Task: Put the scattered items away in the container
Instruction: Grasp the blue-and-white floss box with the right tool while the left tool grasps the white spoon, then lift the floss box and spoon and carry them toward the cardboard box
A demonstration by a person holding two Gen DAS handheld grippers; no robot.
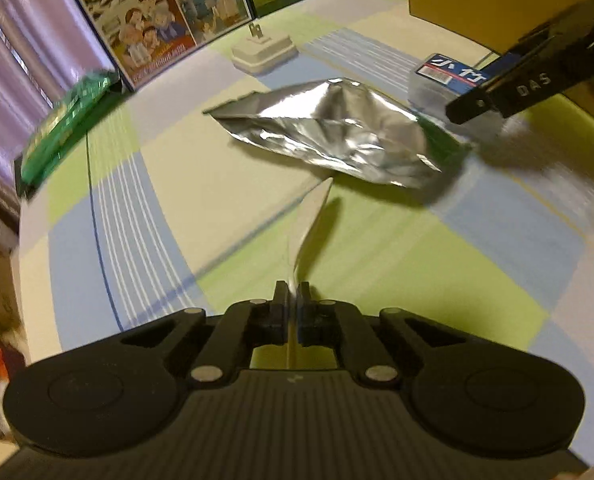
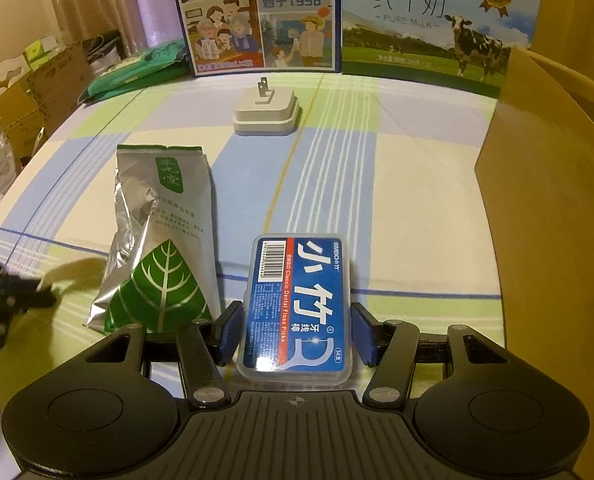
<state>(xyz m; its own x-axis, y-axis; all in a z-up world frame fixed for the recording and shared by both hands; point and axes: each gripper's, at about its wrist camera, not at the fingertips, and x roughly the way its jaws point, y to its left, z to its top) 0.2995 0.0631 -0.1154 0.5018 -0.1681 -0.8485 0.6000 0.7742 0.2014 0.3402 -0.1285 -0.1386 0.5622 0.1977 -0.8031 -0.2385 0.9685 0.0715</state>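
Two grippers are in view. The left gripper [image 1: 293, 296] is clenched on a thin sliver of foil or film [image 1: 311, 216] that rises from between its fingers above the tablecloth [image 1: 377, 264]. The right gripper [image 2: 293, 334] has its blue-padded fingers [image 2: 229, 332] set on either side of the floss-pick box [image 2: 297, 304]; whether the pads press the box cannot be told.

Three loose items are counted on the checked cloth: one floss-pick box, one foil pouch [image 2: 161, 240] and one white plug adapter [image 2: 265, 111].

The box is of clear plastic, rounded at the corners, with a blue label, a red stripe, a barcode and white lettering. It lies flat at the near edge of the table, just right of the pouch.

The pouch is of crumpled silver foil with a green leaf printed at its near end; it lies flat.

The adapter rests prongs upward, well beyond both.

One brown cardboard container [image 2: 545, 184] stands at the right. Two milk cartons [image 2: 437, 24] stand along the far edge, and one green packet [image 2: 137, 70] lies at their left.
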